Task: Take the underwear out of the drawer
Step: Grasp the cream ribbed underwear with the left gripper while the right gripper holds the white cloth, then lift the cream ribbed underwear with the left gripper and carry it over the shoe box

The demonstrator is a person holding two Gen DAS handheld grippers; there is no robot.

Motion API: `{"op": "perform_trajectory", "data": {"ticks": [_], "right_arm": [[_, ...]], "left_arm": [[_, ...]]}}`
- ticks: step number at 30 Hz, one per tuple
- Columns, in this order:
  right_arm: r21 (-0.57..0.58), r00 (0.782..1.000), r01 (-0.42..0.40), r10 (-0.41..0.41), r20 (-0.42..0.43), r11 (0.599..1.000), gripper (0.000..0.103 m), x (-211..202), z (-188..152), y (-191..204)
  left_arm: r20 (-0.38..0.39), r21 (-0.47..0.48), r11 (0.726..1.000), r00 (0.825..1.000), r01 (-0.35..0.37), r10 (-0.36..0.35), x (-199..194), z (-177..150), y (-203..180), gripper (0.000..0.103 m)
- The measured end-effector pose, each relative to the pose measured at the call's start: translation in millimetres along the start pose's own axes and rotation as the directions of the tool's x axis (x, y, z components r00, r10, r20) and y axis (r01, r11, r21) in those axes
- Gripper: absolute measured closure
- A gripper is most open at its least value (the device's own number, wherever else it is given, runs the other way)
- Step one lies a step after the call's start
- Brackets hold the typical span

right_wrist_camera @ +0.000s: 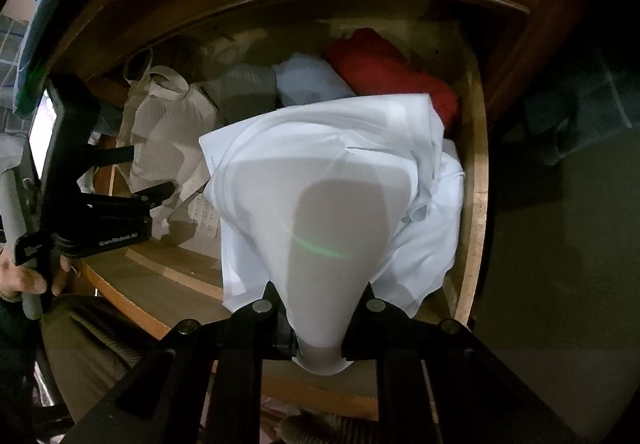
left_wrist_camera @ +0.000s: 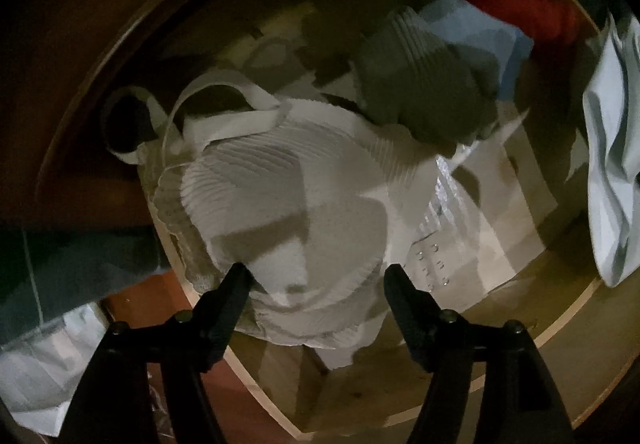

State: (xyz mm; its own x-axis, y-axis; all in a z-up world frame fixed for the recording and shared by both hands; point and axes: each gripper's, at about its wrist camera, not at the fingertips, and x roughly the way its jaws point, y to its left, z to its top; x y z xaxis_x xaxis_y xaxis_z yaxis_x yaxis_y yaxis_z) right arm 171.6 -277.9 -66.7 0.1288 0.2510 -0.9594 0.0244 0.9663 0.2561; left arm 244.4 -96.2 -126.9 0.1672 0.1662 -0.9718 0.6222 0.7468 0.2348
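A pale white undergarment (right_wrist_camera: 332, 179) hangs bunched between the jaws of the right gripper (right_wrist_camera: 320, 328), which are clamped tight on its gathered end; the rest of the cloth spreads out ahead of the jaws and drapes over the right side of the wooden drawer (right_wrist_camera: 478, 179); in the left wrist view the same cloth (left_wrist_camera: 612, 163) hangs at the far right, well apart from that gripper's tips. The left gripper (left_wrist_camera: 316, 272) points down into the drawer with its jaws standing apart; a ribbed white bra (left_wrist_camera: 304, 203) lies just ahead of and between them, the left fingertip (left_wrist_camera: 238, 272) at the edge of its cup, though whether it presses the cloth cannot be told; the bra's straps (left_wrist_camera: 224, 111) loop away beyond the left jaw, and its hook-and-eye band (left_wrist_camera: 434, 260) lies just beside the right jaw. Farther ahead of the jaws sit a grey ribbed piece (left_wrist_camera: 424, 91), a light blue folded cloth (left_wrist_camera: 476, 27) and a red garment (left_wrist_camera: 516, 3) toward the drawer's back; in the right wrist view a hand (right_wrist_camera: 24, 276) grips the left tool's handle at the left edge.
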Motion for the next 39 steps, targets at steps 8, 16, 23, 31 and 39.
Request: {"op": "perform_trajectory", "data": {"ticks": [8,16,23,31,39], "right_arm": [[0.004,1.000,-0.012,0.012,0.000,1.000,0.090,-1.4,-2.9,0.0],[0.004,1.000,-0.024,0.024,-0.005,1.000,0.090,0.1,-1.5,-1.8],[0.003,1.000,-0.027,0.027,-0.004,1.000,0.090,0.9,-1.3,-2.1],[0.005,0.999,-0.035,0.035,0.002,0.999,0.090,0.5,-0.8,-3.5],[0.005,0.999,-0.041,0.041,0.012,0.999,0.090,-2.5,-1.6,-4.4]], "left_arm": [[-0.009,0.024,1.000,1.000,-0.013,0.013,9.7,12.9,1.3,0.027],[0.009,0.052,0.999,1.000,0.001,-0.001,15.8,13.4,5.4,0.034],[0.020,0.055,0.998,1.000,-0.009,0.008,10.4,15.2,-4.5,0.055],[0.060,0.022,0.999,0.998,0.033,-0.034,-9.6,1.0,-5.6,0.072],[0.088,-0.039,0.995,0.992,0.097,-0.093,-32.5,-3.5,6.0,0.075]]}}
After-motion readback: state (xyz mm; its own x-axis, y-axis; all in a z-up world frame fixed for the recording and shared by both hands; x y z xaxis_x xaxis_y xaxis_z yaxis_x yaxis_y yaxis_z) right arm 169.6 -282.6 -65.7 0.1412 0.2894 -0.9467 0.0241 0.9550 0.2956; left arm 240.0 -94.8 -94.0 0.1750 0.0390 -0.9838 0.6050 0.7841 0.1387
